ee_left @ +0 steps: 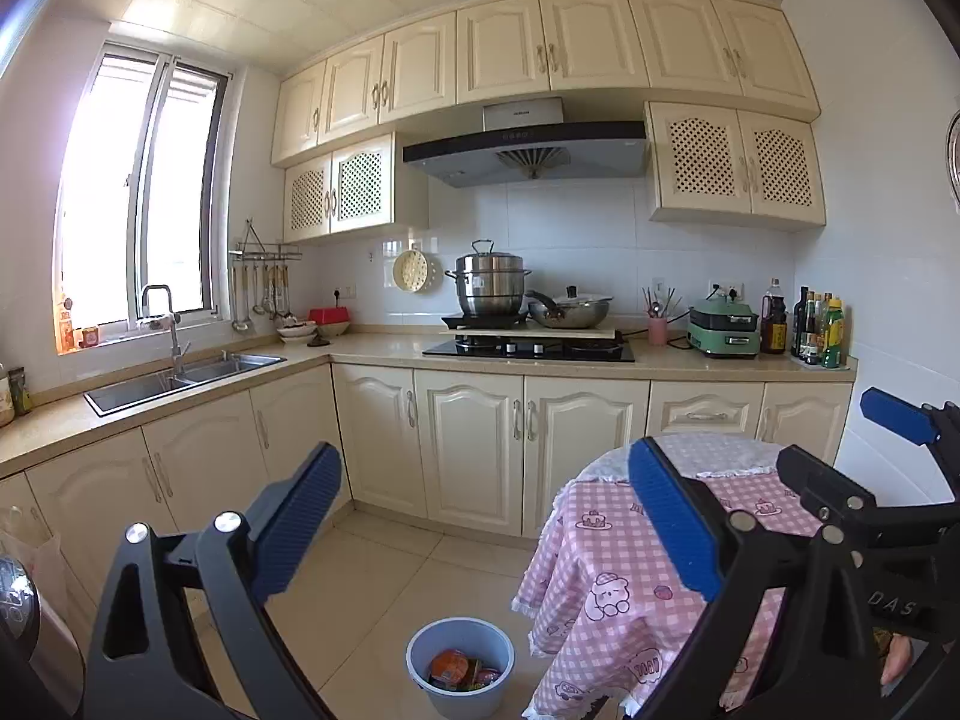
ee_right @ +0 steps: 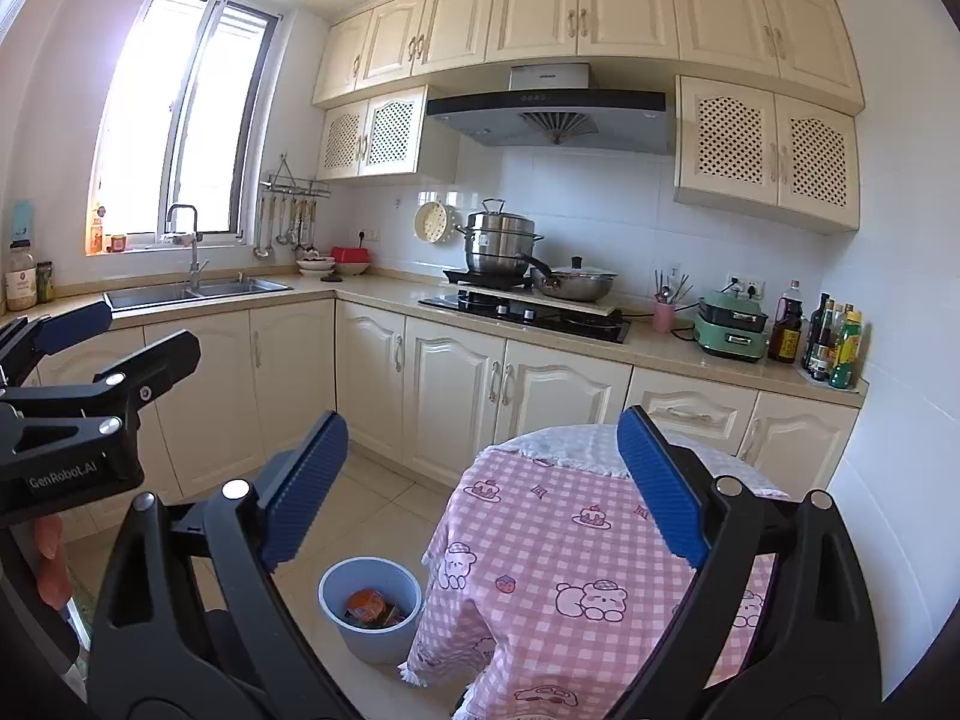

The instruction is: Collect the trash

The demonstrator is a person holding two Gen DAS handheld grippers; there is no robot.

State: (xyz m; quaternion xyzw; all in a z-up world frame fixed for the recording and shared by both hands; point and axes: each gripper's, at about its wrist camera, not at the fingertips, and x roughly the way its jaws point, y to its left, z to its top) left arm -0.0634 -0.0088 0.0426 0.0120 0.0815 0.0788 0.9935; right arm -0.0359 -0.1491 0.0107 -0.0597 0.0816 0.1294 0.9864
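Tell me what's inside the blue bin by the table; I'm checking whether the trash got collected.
The blue bin holds crumpled wrappers, mostly orange, with a round orange packet on top. Its wall and the top layer hide whatever lies lower down.

"GenRobot.AI" in white on the black left gripper [ee_right: 78, 354] body; "DAS" on the right gripper [ee_left: 852, 438] body.

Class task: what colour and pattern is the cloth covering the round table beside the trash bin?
The tablecloth is pink-and-white checked with cartoon bears and cakes, seen best in the right wrist view.
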